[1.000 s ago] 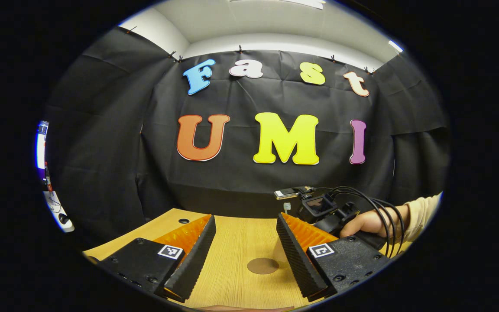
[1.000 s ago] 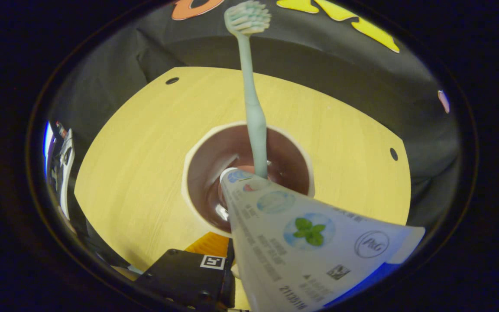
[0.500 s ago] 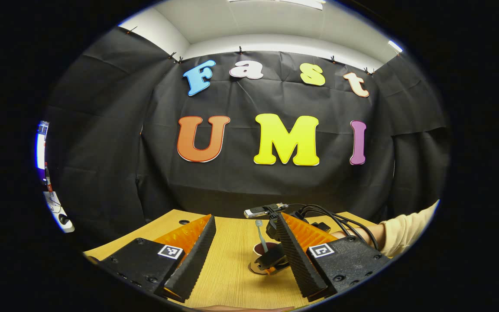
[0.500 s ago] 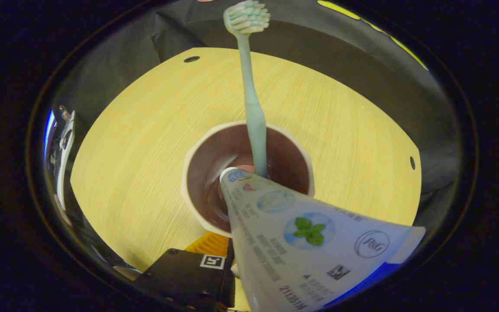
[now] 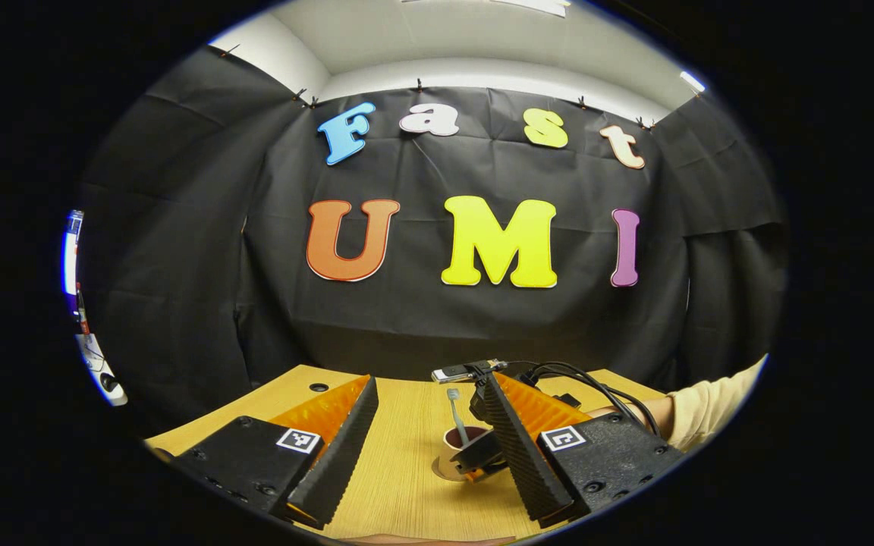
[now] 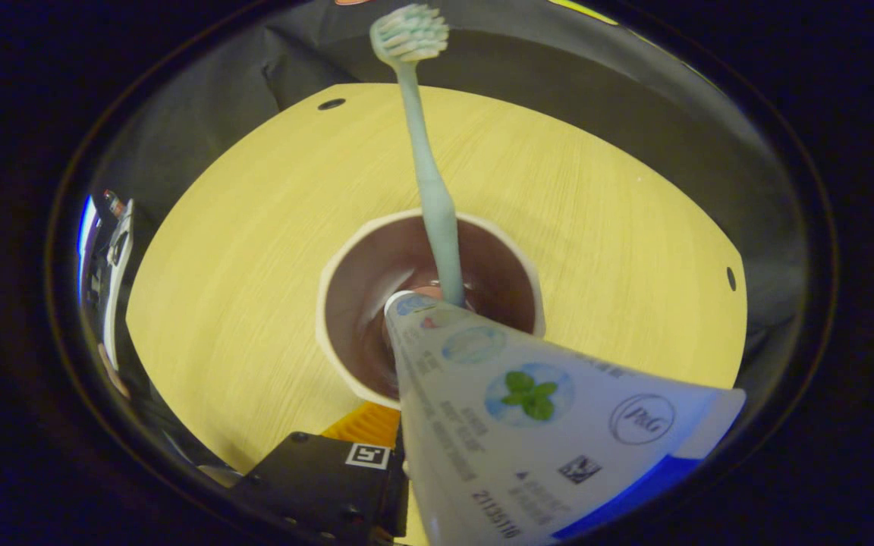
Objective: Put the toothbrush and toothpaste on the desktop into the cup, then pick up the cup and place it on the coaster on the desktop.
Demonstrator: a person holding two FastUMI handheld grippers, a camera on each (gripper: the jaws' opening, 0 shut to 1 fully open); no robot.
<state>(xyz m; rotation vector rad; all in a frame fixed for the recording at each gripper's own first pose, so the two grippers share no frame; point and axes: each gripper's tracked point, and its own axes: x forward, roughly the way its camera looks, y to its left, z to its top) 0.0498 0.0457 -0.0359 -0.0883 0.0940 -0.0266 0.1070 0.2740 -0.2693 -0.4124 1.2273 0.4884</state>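
Seen from above in the right gripper view, the cup (image 6: 346,364) has a cream rim and a brown inside. A pale green toothbrush (image 6: 425,167) stands in it, head up. The white toothpaste tube (image 6: 528,425) leans out of the cup toward the camera and hides one finger. My right gripper (image 6: 407,432) is shut on the cup at its near rim. In the left gripper view, the right gripper (image 5: 482,451) holds the cup (image 5: 454,440) over the brown coaster (image 5: 439,472); whether the cup touches it I cannot tell. My left gripper (image 5: 425,455) hangs open and holds nothing.
The wooden table (image 6: 240,250) has small holes near its far corners (image 6: 331,104) (image 6: 730,278). A hand and cream sleeve (image 5: 710,409) with black cables (image 5: 558,373) reach in from the right. Some equipment (image 5: 95,364) stands beyond the table's left edge.
The right gripper carried the cup, with brush and tube in it, in from the right and down over the coaster. The left gripper has stayed still and open.
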